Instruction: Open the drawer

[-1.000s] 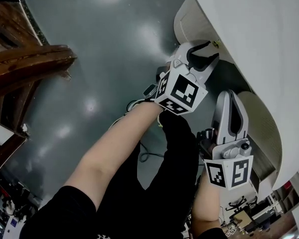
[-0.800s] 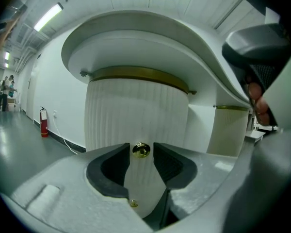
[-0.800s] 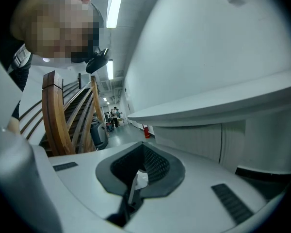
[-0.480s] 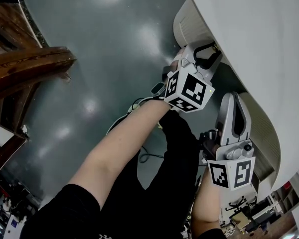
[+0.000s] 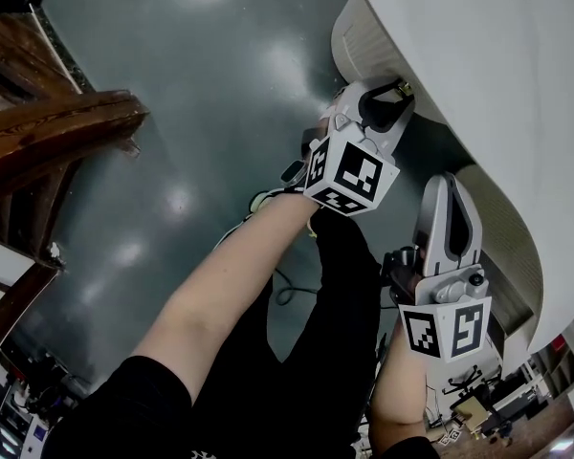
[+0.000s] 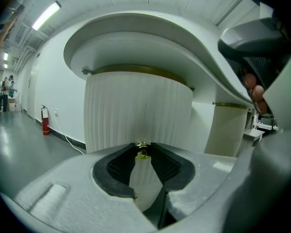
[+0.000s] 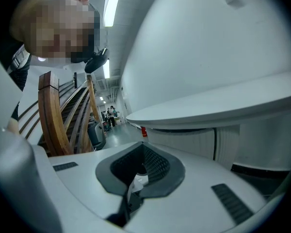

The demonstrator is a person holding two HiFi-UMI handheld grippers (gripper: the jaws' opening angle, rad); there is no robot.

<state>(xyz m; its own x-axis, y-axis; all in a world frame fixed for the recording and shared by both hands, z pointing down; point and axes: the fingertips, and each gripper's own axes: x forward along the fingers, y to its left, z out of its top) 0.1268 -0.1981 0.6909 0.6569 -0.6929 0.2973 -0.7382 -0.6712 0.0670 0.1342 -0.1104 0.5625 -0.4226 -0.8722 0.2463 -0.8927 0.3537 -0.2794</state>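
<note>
Far to the left of your left gripper [image 5: 399, 92], only its own view catches a red fire extinguisher [image 6: 45, 120] against the wall. That view alone also shows the grip. The jaws have just been closing, and their tips pinch the small gold knob [image 6: 142, 152], one pad on each side. From your head, the knob is only a glint at the jaw tips.

Just beyond those tips stands the drawer [image 6: 136, 110]. Its white ribbed front bulges toward the gripper, the ribs run up and down, and the knob sticks straight out along the jaws. A gold band [image 6: 140, 71] caps the front, and the white counter [image 6: 150, 38] overhangs it. The drawer's seams do not show, so you cannot tell how far out it sits.

To the right and nearer your body, your right gripper [image 5: 448, 185] has its jaws together with nothing gripped. The pale sliver in their gap is too blurred to name. Its view looks along the counter's edge to wooden rails [image 7: 51, 115].
</note>
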